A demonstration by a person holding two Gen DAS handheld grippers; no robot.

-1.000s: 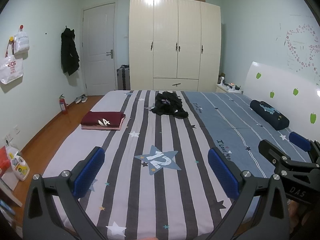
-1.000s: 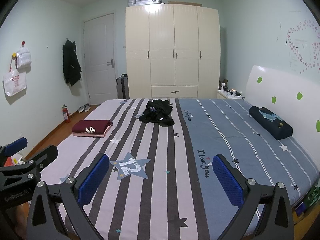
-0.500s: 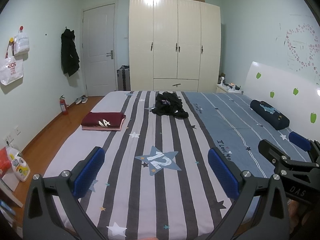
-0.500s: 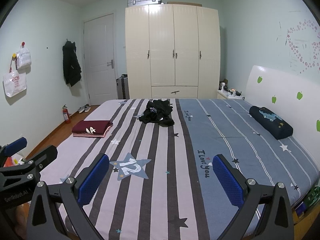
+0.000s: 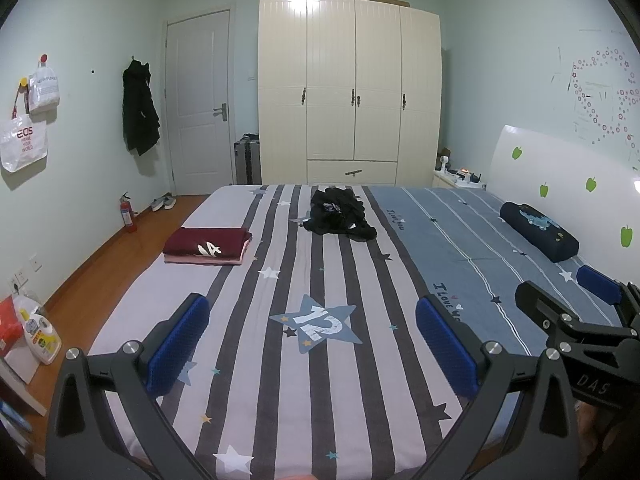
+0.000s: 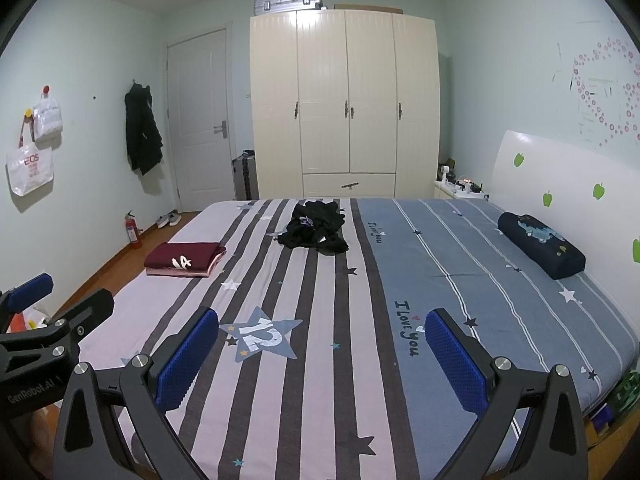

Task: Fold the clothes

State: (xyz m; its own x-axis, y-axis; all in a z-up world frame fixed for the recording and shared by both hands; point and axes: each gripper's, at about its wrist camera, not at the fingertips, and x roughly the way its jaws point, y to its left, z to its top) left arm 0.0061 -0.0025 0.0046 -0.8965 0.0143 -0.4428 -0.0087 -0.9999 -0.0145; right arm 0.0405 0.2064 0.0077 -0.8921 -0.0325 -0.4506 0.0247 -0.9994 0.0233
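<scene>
A crumpled black garment lies far up the striped bed, near its middle. A folded maroon top on a pink one rests at the bed's left side. My left gripper hovers open over the near end of the bed, nothing between its blue pads. My right gripper is open too, beside it and just as far from the clothes. Each gripper shows at the edge of the other's view.
A navy bolster pillow lies by the white headboard on the right. A cream wardrobe and a door stand beyond the bed. Wooden floor with a fire extinguisher and a detergent bottle runs along the left.
</scene>
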